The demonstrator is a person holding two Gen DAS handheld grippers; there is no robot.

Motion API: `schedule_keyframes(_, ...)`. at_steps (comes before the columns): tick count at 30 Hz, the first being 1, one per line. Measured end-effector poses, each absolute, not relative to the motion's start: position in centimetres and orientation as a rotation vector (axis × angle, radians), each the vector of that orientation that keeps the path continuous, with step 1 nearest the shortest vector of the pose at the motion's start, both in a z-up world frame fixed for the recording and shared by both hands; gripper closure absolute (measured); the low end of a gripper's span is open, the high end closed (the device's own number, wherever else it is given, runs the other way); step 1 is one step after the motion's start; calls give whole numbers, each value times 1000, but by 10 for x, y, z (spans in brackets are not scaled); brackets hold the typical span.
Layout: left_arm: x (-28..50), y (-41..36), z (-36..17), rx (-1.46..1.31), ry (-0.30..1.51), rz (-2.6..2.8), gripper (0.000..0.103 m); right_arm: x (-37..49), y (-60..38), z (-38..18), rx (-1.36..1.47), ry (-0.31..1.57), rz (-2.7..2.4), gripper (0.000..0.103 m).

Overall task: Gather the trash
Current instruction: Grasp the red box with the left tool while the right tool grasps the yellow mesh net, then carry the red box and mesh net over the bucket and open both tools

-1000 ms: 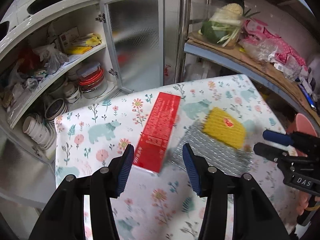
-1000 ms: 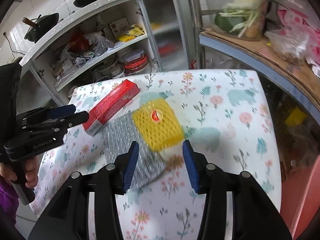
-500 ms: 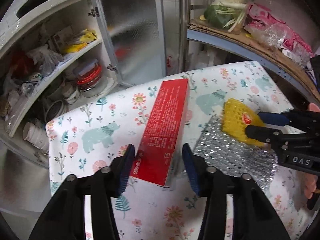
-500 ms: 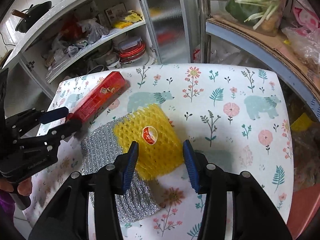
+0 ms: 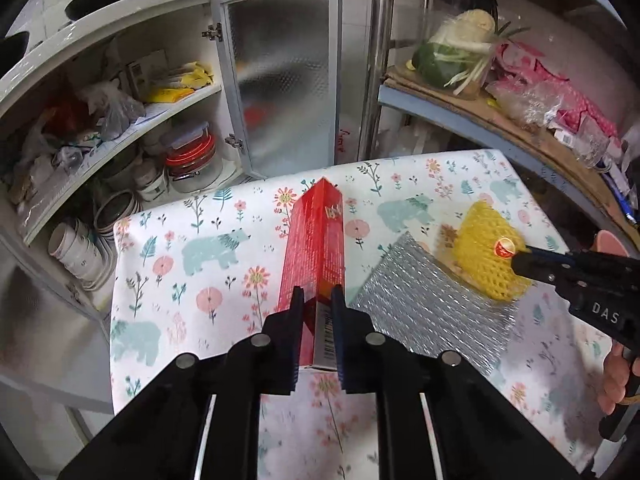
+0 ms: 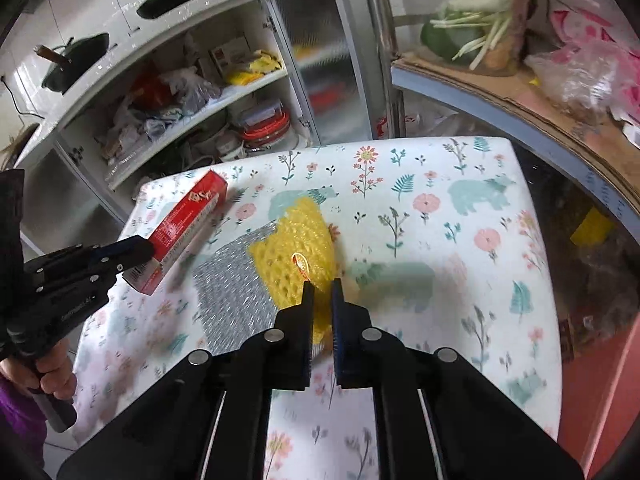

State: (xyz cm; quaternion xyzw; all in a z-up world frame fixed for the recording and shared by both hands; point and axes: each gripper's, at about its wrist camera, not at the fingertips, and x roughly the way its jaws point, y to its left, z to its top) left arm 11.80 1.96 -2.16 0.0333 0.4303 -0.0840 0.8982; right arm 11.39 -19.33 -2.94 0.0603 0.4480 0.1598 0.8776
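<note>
Both pairs of fingers, spread wide a second ago, are now closing: the left gripper [image 5: 316, 312] pinches the near end of the red carton [image 5: 316, 252], and the right gripper [image 6: 320, 300] pinches the near edge of the yellow foam net [image 6: 296, 256]. Both items are on the floral surface [image 6: 460, 240], the net lying partly over the silver padded sheet [image 6: 228, 280].

Failure modes:
- The carton is gripped at one end only. Lifting may pivot it downward or slide it free.
- The net is soft and compressible. It may slip out, or drag the silver sheet with it.

Visibility limits:
- No trash receptacle is in view.
- The contact between the pads and each item is partly hidden by the fingers.
- The near surface is blurred.
</note>
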Motion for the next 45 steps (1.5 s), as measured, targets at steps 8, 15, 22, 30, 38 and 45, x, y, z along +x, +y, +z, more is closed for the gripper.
schedule_keyframes(8, 68, 21, -3, 25, 865, -213, 99, 64, -217, -9, 172, 901, 330, 95)
schedule_keyframes(15, 12, 11, -15, 29, 927, -276, 99, 24, -240, -7, 201, 914, 307, 95)
schedule_keyframes(22, 2, 6, -30, -16, 1003, -243, 67, 2, -251, -17, 224, 936, 291, 95)
schedule_keyframes(30, 29, -14, -41, -34, 1068, -169, 55, -6, -257, -18, 233, 933, 293, 95)
schedule_keyframes(38, 32, -23, -51, 8, 1076, -98, 63, -19, -268, -22, 229, 929, 282, 95)
schedule_keyframes(45, 13, -46, -32, 32, 1004, -118, 64, -30, -288, -21, 257, 906, 253, 95)
